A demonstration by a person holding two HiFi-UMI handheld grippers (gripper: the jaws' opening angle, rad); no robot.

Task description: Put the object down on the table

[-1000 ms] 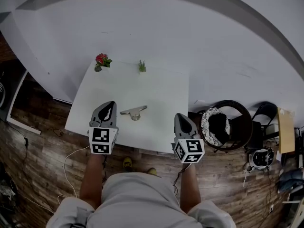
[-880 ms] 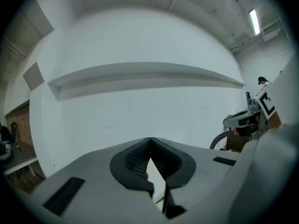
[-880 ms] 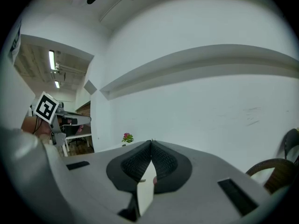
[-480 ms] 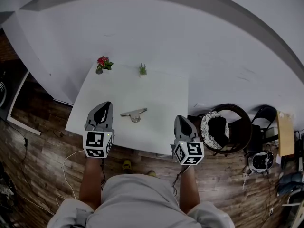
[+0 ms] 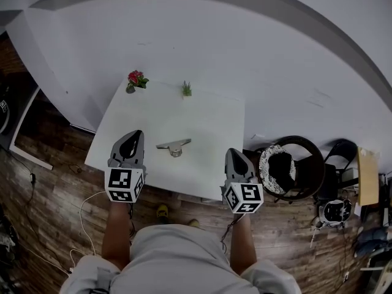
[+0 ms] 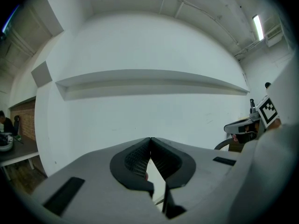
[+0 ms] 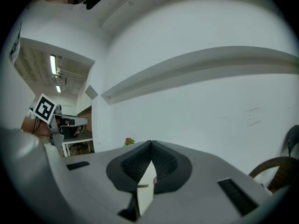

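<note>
Looking down in the head view, we are seeing the object [image 5: 174, 146] lying flat on the table [image 5: 208, 118], towards the near edge, between the two grippers and touching neither. We are holding the left gripper [image 5: 135, 135] near its left side and the right gripper [image 5: 236, 154] well off to its right by the table's corner. Both are pointing away from us. By our reading the set-down is done, and the grippers are hanging back so that nothing nudges the piece.

Switching to the left gripper view, we are finding the jaws pressed together with nothing between them, aimed at the bare wall.

Moving to the right gripper view, we are getting the same: jaws meeting at the tips, empty, with the flower [image 7: 129, 141] peeking over them from the far side.
</note>
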